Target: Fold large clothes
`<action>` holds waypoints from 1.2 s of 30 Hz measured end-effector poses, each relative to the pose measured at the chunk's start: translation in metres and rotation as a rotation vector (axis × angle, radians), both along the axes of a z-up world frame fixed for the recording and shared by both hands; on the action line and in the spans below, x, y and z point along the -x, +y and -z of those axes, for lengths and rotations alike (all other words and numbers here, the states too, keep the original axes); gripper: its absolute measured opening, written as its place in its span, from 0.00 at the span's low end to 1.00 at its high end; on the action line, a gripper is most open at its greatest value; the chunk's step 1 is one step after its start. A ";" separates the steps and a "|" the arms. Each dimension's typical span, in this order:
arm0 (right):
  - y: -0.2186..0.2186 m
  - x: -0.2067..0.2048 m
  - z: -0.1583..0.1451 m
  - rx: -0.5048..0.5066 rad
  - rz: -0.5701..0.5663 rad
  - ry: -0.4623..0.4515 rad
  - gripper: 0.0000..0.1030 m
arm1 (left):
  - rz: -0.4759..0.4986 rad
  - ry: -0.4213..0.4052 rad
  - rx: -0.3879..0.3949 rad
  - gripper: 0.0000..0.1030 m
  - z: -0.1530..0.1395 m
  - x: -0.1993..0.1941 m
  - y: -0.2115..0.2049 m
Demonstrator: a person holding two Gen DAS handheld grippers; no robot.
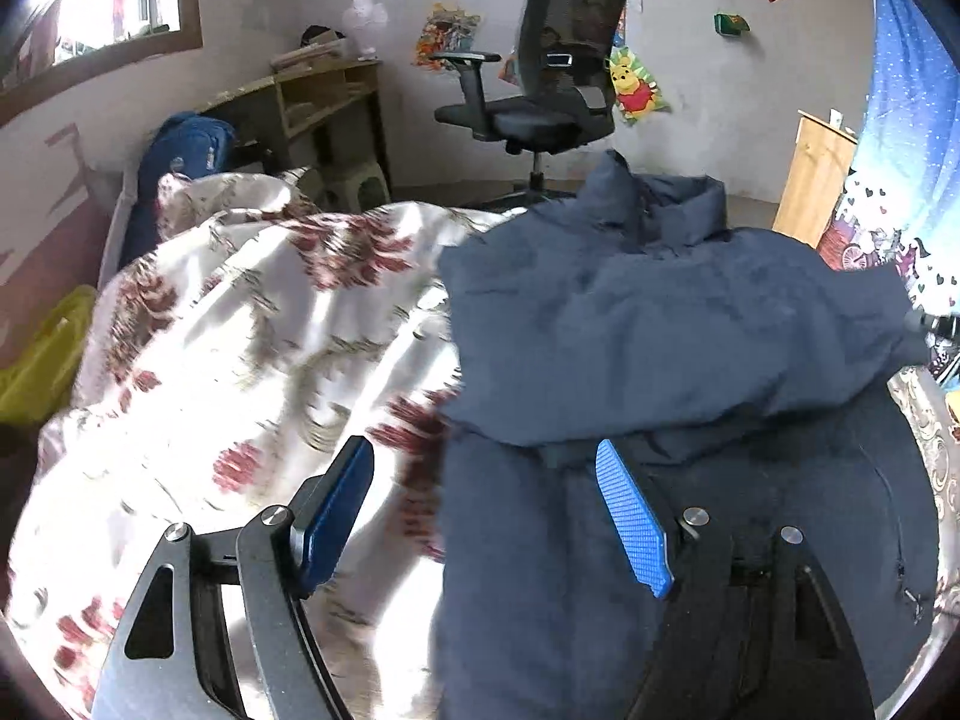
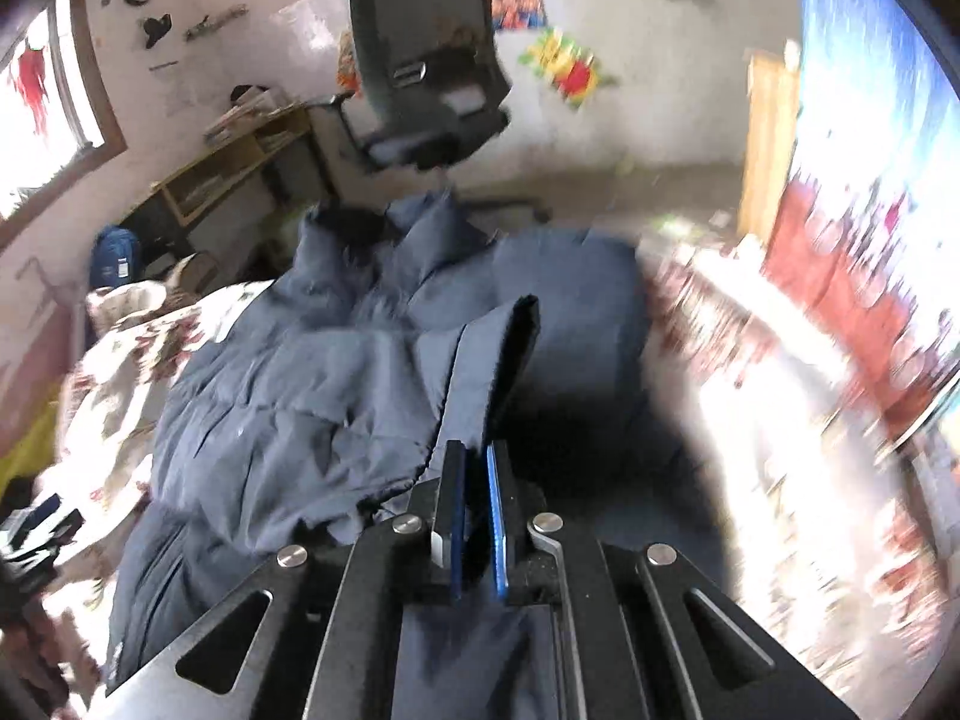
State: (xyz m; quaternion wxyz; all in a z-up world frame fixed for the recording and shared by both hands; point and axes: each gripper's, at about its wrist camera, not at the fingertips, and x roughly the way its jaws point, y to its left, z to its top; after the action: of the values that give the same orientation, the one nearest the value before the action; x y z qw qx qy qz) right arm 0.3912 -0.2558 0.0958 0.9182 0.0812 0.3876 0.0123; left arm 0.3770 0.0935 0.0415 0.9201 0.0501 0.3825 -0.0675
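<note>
A large navy padded jacket (image 1: 660,330) lies on a bed, collar toward the far end, one part folded across its chest. My left gripper (image 1: 480,450) hovers open over the jacket's left edge, one blue pad (image 1: 336,504) above the bedspread and the other (image 1: 633,516) above the jacket, nothing between them. In the right wrist view the same jacket (image 2: 288,396) looks rumpled. My right gripper (image 2: 474,447) is shut on a strip of it, a sleeve (image 2: 480,372) with a dark cuff that rises from between the pads.
A white bedspread with red flowers (image 1: 240,330) covers the bed. Beyond the bed's far end stand a black office chair (image 1: 552,90), a wooden desk (image 1: 318,96) and a wooden cabinet (image 1: 816,174). A blue backpack (image 1: 180,156) and a yellow-green bag (image 1: 42,360) sit at the left.
</note>
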 end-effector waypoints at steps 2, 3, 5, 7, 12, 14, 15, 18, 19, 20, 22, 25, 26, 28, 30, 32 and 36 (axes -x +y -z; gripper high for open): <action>0.001 -0.011 -0.007 0.066 0.027 -0.011 0.07 | 0.004 0.003 0.003 0.69 -0.006 -0.007 0.007; 0.001 -0.018 -0.007 0.093 0.033 -0.002 0.07 | 0.008 0.011 0.005 0.69 -0.008 -0.013 0.008; 0.004 -0.028 0.001 0.122 0.038 0.021 0.08 | 0.011 0.037 0.004 0.69 -0.009 -0.031 0.001; 0.007 -0.037 0.010 0.183 0.051 0.038 0.09 | 0.015 0.055 0.019 0.69 -0.007 -0.048 -0.007; 0.021 -0.052 0.022 0.212 -0.042 0.008 0.40 | 0.102 0.096 0.056 0.69 0.004 -0.089 -0.043; 0.028 -0.062 0.032 0.181 -0.125 0.030 0.40 | 0.132 0.113 0.064 0.69 0.013 -0.104 -0.055; 0.034 -0.069 0.041 0.156 -0.175 0.052 0.40 | 0.147 0.126 0.069 0.69 0.020 -0.113 -0.063; 0.048 -0.088 0.072 0.153 -0.272 0.121 0.40 | 0.187 0.193 0.074 0.69 0.050 -0.137 -0.085; 0.050 -0.094 0.084 0.160 -0.300 0.145 0.40 | 0.194 0.208 0.066 0.69 0.059 -0.141 -0.089; 0.051 -0.098 0.095 0.161 -0.318 0.159 0.40 | 0.203 0.214 0.058 0.69 0.067 -0.144 -0.092; 0.049 -0.103 0.109 0.147 -0.340 0.155 0.40 | 0.216 0.187 0.036 0.72 0.084 -0.146 -0.095; 0.045 -0.105 0.123 0.128 -0.369 0.137 0.40 | 0.214 0.169 0.008 0.75 0.099 -0.145 -0.097; 0.047 -0.105 0.127 0.143 -0.386 0.131 0.40 | 0.211 0.172 0.004 0.75 0.102 -0.145 -0.097; 0.047 -0.103 0.127 0.154 -0.411 0.138 0.40 | 0.209 0.186 -0.007 0.75 0.106 -0.148 -0.099; 0.040 -0.108 0.121 0.125 -0.426 0.169 0.40 | 0.206 0.213 -0.005 0.76 0.104 -0.154 -0.100; 0.036 -0.114 0.111 0.099 -0.455 0.204 0.41 | 0.193 0.248 0.033 0.76 0.094 -0.162 -0.094; 0.024 -0.137 0.076 0.068 -0.490 0.168 0.46 | 0.147 0.219 0.094 0.76 0.059 -0.182 -0.089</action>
State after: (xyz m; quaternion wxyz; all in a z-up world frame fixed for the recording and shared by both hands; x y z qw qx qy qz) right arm 0.5282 -0.2320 0.0196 0.8545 -0.0452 0.4708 0.2148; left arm 0.5586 0.0048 -0.0179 0.8668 0.0270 0.4723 -0.1575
